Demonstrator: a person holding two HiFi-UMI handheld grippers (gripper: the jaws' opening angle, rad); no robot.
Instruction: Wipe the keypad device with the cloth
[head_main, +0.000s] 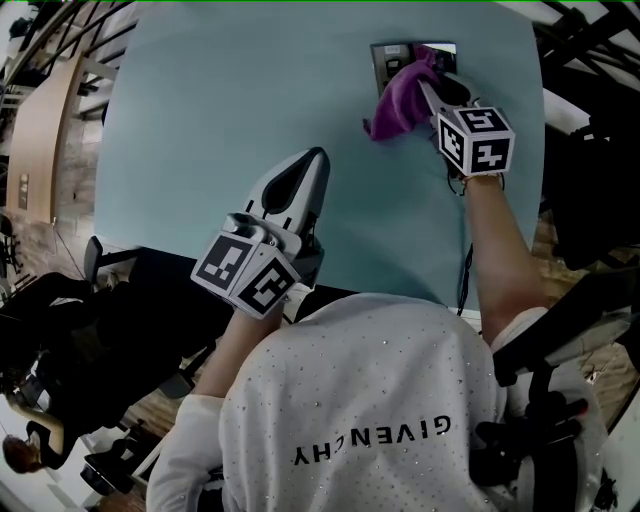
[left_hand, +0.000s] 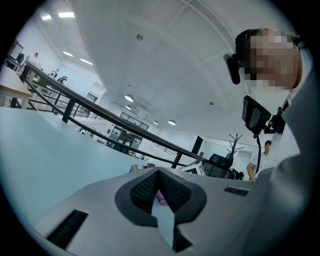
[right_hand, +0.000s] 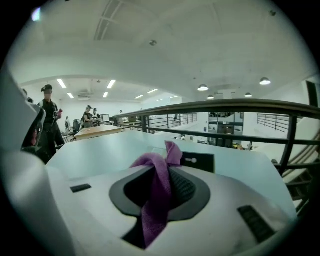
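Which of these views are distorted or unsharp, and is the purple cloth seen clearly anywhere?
Head view: dim but fairly sharp, the table evenly lit, without glare. Left gripper view: strong fisheye, black round border. Right gripper view: same fisheye, the railing bows; the purple cloth is sharp, the ceiling lamps are small bright spots.

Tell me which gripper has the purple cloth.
The right gripper: its jaws pinch the purple cloth at the keypad device; the left gripper holds nothing.

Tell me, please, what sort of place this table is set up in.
Probably a big open lab or workshop hall, perhaps on an upper floor: a dark railing runs behind the pale table, rows of ceiling lights hang overhead, and other people stand by a wooden desk farther off.
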